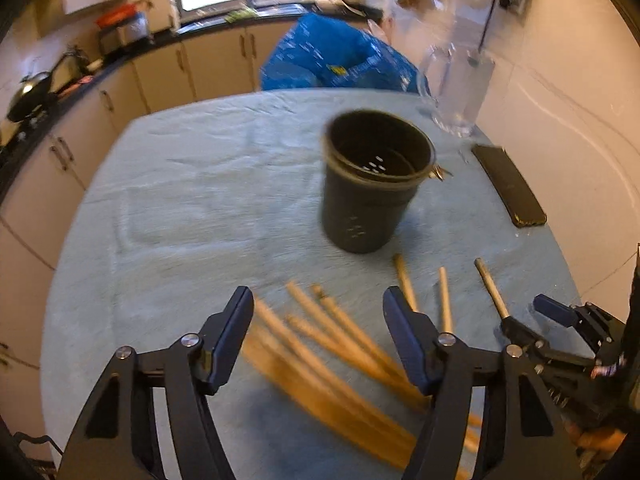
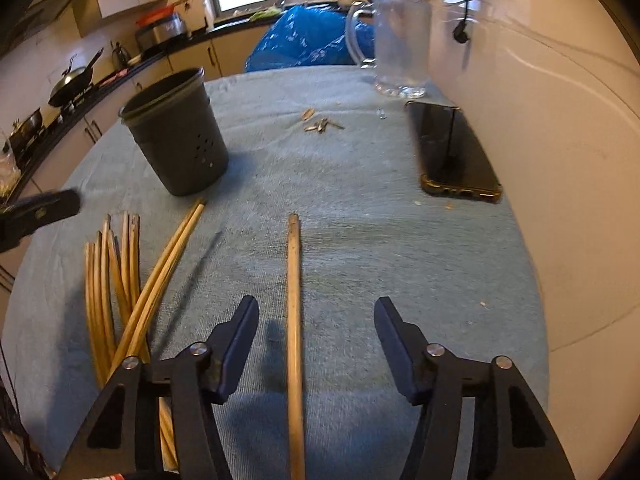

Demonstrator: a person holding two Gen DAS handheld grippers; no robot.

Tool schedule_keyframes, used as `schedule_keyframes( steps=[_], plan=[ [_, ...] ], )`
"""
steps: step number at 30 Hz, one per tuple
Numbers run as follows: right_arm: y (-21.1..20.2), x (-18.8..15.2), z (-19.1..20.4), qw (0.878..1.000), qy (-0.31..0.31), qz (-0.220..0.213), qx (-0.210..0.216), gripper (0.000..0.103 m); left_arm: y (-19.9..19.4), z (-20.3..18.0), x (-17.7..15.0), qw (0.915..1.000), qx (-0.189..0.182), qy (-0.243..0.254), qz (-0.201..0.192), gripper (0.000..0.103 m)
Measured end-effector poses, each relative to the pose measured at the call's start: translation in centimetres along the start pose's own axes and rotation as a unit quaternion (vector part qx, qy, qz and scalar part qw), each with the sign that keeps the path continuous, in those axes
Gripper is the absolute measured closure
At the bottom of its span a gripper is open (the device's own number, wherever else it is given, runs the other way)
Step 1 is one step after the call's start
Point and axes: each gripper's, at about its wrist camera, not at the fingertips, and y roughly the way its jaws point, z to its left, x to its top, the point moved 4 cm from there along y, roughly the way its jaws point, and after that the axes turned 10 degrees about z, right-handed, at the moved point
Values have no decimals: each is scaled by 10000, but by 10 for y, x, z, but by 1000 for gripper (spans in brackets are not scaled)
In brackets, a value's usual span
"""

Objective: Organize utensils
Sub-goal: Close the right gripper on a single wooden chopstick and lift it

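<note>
**Chopsticks lying loose, both claws apart**

While the table (image 2: pixel 360 240) is wearing a pale blue towel cloth, its near edge is getting cut off by the frame in both views. Behind it a blue bag (image 1: pixel 336 60) is showing white printing and a yellow patch, but motion blur is making the writing unreadable. A clear glass jug (image 2: pixel 400 44) is standing at the far right side, blurred in the left wrist view.

A dark holder pot (image 2: pixel 176 132) with small holes is standing upright on the cloth, and its inside is looking empty as far as the left wrist view is showing. A black phone (image 2: pixel 456 152) is lying flat near the wall, its screen reflecting only.

A bundle of wooden chopsticks (image 2: pixel 116 288) is lying loose on the cloth near the pot, and their near ends are hiding under the gripper frames. One single chopstick (image 2: pixel 294 320) is lying between the fingers of the right gripper (image 2: pixel 316 336), whose jaws are standing wide apart and not touching it. The left gripper (image 1: pixel 318 332) is hanging over the bundle with its jaws apart too, holding nothing.

Some small metal pieces (image 2: pixel 320 125) are lying beyond the pot, too small to identify.
</note>
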Motion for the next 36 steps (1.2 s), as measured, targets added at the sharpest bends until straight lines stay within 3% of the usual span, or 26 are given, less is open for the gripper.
schedule_keyframes(
  steps=[7, 10, 13, 17, 21, 22, 23, 25, 26, 30, 36],
  plan=[
    [12, 9, -1, 9999, 9, 163, -55, 47, 54, -42, 10, 9969, -119, 361, 688, 58],
    [14, 12, -1, 9998, -38, 177, -98, 50, 66, -54, 15, 9964, -92, 441, 724, 63],
    [15, 15, 0, 9997, -107, 195, -107, 55, 74, -60, 17, 9951, -129, 417, 891, 76],
    [18, 22, 3, 9993, -207, 273, -135, 63, 78, -65, 18, 9951, 13, 578, 801, 78],
    [22, 30, 6, 9988, -291, 343, -208, 65, 79, -65, 24, 9950, -60, 613, 783, 79],
    [24, 33, 8, 9984, -339, 364, -260, 65, 79, -65, 24, 9951, -50, 634, 762, 86],
    [25, 34, 9, 9982, -365, 381, -274, 69, 78, -65, 24, 9950, -47, 669, 734, 95],
    [26, 38, 12, 9980, -400, 447, -205, 83, 77, -60, 24, 9951, -124, 622, 754, 97],
    [26, 40, 14, 9978, -413, 496, -164, 95, 73, -56, 23, 9957, -220, 535, 729, 97],
    [19, 41, 13, 9984, -236, 502, 128, 96, 43, -47, 17, 9971, -551, 349, 402, 97],
    [-28, 32, 9, 9989, 47, -112, 462, 96, -26, -36, -3, 9940, -987, 352, -318, 97]
  ],
)
